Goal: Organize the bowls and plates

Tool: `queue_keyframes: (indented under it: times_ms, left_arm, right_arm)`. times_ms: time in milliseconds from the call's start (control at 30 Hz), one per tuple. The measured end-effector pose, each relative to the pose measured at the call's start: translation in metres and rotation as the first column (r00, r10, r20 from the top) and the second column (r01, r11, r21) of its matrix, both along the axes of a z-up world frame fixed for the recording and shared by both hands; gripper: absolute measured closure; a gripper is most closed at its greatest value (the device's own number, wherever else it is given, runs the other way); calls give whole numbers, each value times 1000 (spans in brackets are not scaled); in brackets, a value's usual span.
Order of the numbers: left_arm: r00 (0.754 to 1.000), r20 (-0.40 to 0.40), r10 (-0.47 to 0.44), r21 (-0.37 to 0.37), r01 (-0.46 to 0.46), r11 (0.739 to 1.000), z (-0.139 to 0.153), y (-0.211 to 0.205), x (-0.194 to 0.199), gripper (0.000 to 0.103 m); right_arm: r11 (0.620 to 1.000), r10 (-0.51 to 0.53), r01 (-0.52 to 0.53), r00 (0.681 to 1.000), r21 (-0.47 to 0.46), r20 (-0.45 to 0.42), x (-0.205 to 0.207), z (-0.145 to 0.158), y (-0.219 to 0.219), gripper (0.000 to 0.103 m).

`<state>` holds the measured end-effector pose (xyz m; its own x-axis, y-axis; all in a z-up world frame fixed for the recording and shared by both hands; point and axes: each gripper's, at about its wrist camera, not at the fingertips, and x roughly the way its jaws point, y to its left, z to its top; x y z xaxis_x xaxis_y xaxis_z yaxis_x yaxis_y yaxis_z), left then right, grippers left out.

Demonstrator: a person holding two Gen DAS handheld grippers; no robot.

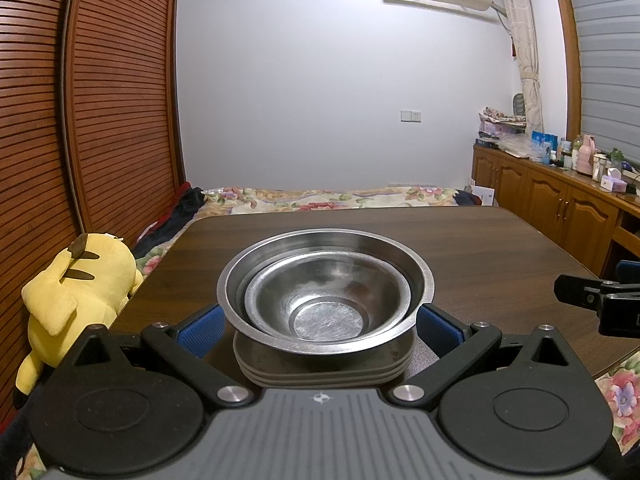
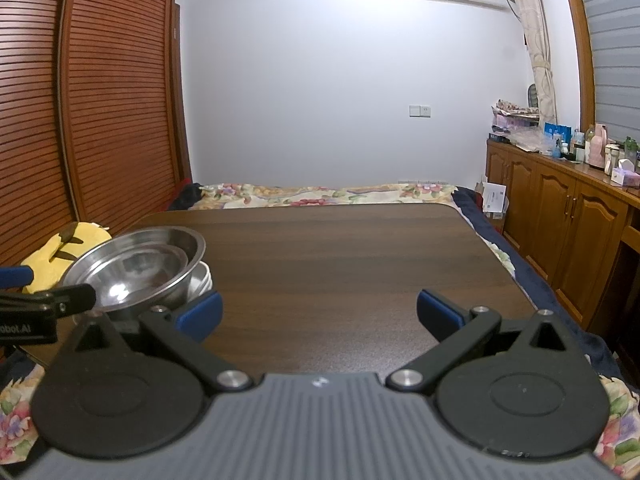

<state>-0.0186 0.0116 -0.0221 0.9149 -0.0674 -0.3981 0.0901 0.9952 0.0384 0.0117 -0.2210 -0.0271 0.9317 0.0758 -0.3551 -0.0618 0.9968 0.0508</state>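
Left wrist view: left hand-held gripper (image 1: 320,322) spread wide around nested steel bowls (image 1: 325,288) on stacked plates (image 1: 324,374), 6 o'clock on worktop (image 1: 480,248); stacking looks done. Right wrist view: right hand-held gripper (image 2: 319,312) open, empty; stack at 9 o'clock, nothing else left to sort.

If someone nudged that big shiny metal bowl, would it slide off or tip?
The big metal bowl looks rigid and fairly light. It sits on stacked plates with its rim overhanging, so a sideways nudge could slide or tilt it. The smaller bowl nested inside would probably shift and rattle.
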Motion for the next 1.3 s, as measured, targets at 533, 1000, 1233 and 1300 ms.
queue_keyframes:
  times_ms: [533,1000,1233,1300]
  left_arm:
    - [1000,2,0,-1,0,1000,1,1,0,0]
    - [1000,2,-1,-1,1,1000,1,0,0,0]
    - [1000,4,-3,1,3,1000,2,-1,0,0]
    - [1000,4,-4,1,4,1000,2,-1,0,0]
  right_arm:
    - [1000,-8,8,1000,2,-1,2,0,1,0]
    - [1000,-12,12,1000,3,1,2,-1,1,0]
    - [1000,-13,13,1000,4,0,2,-1,2,0]
    - [1000,-13,13,1000,3,-1,2,0,2,0]
